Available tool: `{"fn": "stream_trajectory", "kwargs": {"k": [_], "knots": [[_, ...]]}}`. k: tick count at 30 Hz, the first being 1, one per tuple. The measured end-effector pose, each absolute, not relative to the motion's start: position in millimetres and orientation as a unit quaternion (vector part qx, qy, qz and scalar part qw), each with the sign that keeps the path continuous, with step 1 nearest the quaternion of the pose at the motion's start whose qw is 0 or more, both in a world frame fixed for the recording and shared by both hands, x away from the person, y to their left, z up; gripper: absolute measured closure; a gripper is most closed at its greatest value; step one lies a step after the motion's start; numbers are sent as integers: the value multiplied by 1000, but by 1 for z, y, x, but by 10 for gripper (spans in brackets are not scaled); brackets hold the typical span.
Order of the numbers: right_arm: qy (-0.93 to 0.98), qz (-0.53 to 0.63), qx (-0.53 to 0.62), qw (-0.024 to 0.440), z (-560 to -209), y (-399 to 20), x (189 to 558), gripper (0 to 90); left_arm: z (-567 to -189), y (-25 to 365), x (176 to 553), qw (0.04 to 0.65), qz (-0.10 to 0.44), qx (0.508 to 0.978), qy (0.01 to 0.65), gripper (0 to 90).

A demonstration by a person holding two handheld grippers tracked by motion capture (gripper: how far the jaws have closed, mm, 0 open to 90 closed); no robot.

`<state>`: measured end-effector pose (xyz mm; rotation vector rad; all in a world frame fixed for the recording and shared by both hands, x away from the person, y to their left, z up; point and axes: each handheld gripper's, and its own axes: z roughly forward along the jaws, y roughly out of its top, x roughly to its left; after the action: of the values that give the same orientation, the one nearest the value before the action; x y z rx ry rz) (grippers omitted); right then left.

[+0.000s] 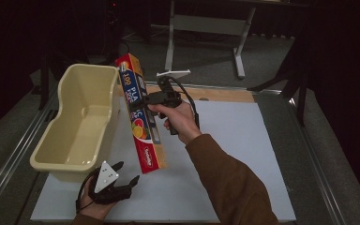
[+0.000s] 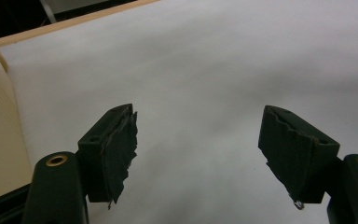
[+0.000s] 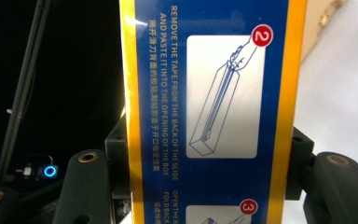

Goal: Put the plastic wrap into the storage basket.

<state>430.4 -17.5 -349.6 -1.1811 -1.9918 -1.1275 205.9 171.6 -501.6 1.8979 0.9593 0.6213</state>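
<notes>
A long plastic wrap box, blue, yellow and red, hangs tilted above the white table, its top end leaning over the rim of the cream tub. My right gripper is shut on the box near its middle. In the right gripper view the box's blue instruction panel stands between both jaws. My left gripper rests low at the table's front left, beside the tub's near corner, open. Its jaws frame bare white table in the left gripper view.
The cream tub stands on the table's left side and has nothing in it. A wooden strip runs along the table's far edge. Behind it, on the floor, stands a grey table frame. Metal rails flank the table.
</notes>
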Motion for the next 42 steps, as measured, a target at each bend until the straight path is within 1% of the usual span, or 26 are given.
{"fn": "stream_trajectory", "kwargs": {"k": [5,8,20,29,42], "knots": [[-738,-427,-444,276,-348,-5,434,394,-501,173,206,448,252,766,387,275],[-729,-433,-450,282,-348,5,438,394,-501,173,205,450,252,764,388,275],[-731,-432,-451,275,-347,18,444,394,-500,172,203,452,254,766,381,274],[-695,-451,-477,294,-350,27,453,394,-500,174,202,455,254,763,382,274],[-664,-470,-493,308,-350,56,458,394,-500,175,200,457,257,761,382,273]]}}
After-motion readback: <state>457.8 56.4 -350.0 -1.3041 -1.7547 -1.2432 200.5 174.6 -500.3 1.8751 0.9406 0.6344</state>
